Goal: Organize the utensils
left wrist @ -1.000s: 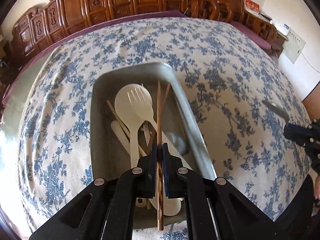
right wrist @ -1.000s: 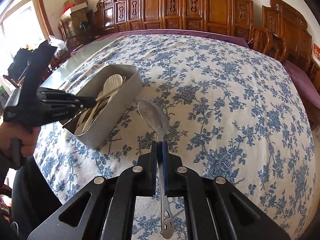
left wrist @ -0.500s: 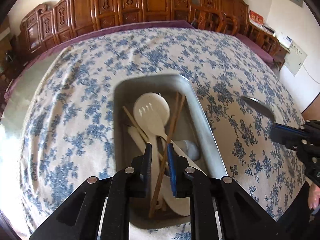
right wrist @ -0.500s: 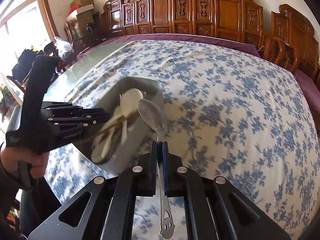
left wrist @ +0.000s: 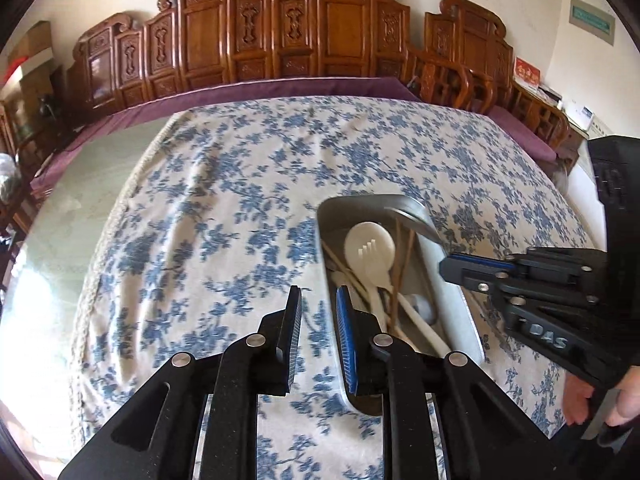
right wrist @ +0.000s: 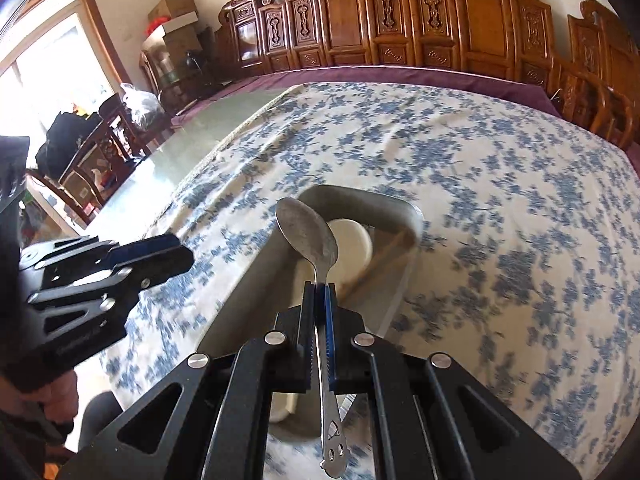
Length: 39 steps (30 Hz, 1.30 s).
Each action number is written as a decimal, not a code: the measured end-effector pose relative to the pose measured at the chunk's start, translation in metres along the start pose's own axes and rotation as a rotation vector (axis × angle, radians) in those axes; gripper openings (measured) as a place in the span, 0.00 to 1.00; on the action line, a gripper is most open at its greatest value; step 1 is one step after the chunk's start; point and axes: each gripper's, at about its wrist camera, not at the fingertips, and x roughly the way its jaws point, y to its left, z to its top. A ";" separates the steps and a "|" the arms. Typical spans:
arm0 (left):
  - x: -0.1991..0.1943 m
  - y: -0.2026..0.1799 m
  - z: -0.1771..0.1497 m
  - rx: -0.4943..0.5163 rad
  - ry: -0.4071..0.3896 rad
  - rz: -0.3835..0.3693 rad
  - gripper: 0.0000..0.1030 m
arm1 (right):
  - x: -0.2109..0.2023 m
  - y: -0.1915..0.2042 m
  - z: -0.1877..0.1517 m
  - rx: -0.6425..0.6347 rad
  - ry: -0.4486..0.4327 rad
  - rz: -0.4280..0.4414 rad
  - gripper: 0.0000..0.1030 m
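Note:
A grey metal tray (left wrist: pixel 325 236) (right wrist: pixel 400 205) lies on the blue-flowered tablecloth (left wrist: pixel 240 184). It holds a white plastic spoon (left wrist: pixel 370 240) (right wrist: pixel 354 248), other white utensils and brown wooden chopsticks (left wrist: pixel 401 264). My left gripper (left wrist: pixel 318 292) stands open and empty, just left of the tray's near end, and shows at the left in the right wrist view (right wrist: pixel 176 254). My right gripper (right wrist: pixel 320 287) (left wrist: pixel 452 270) is shut on the handle of a metal spoon (right wrist: pixel 308 232) (left wrist: pixel 420 224). The spoon's bowl hangs over the tray.
Carved wooden chairs (left wrist: pixel 304 40) line the far side of the table. A bare glass tabletop (left wrist: pixel 76 192) lies left of the cloth. A person's hand (left wrist: pixel 600 404) holds the right gripper. Boxes and bags (right wrist: pixel 132 100) stand by the window at the left.
My left gripper let go of the wooden chopstick, which now lies in the tray, then opened and drew back to the left. My right gripper carried the metal spoon over the tray.

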 end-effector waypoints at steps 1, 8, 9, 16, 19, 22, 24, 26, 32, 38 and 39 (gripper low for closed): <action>-0.002 0.003 -0.001 -0.004 -0.001 0.002 0.16 | 0.005 0.002 0.002 0.008 0.005 0.006 0.06; -0.004 0.015 -0.003 -0.016 -0.002 0.012 0.17 | 0.038 0.004 0.000 0.034 0.041 -0.029 0.06; -0.004 0.016 -0.003 -0.019 -0.002 0.012 0.17 | 0.042 0.003 -0.001 0.030 0.045 -0.036 0.06; -0.005 0.017 -0.006 -0.025 0.000 0.019 0.20 | 0.056 0.002 -0.013 0.009 0.071 -0.054 0.06; -0.006 0.015 -0.008 -0.022 0.002 0.024 0.20 | 0.054 0.001 -0.015 0.003 0.063 -0.050 0.07; -0.008 0.014 -0.009 -0.023 0.002 0.028 0.20 | 0.049 0.000 -0.014 0.003 0.051 -0.042 0.08; -0.010 0.014 -0.010 -0.024 0.001 0.030 0.20 | 0.045 0.000 -0.013 -0.003 0.043 -0.041 0.08; -0.013 0.013 -0.010 -0.027 -0.002 0.032 0.21 | 0.039 -0.001 -0.013 -0.003 0.031 -0.031 0.08; -0.024 0.007 -0.011 -0.033 -0.020 0.028 0.22 | -0.002 -0.004 -0.020 -0.015 -0.032 -0.034 0.08; -0.049 -0.012 -0.012 -0.039 -0.066 0.000 0.30 | -0.072 -0.007 -0.040 -0.048 -0.146 -0.115 0.31; -0.055 -0.017 -0.012 -0.041 -0.076 -0.005 0.31 | -0.082 -0.008 -0.043 -0.046 -0.161 -0.132 0.34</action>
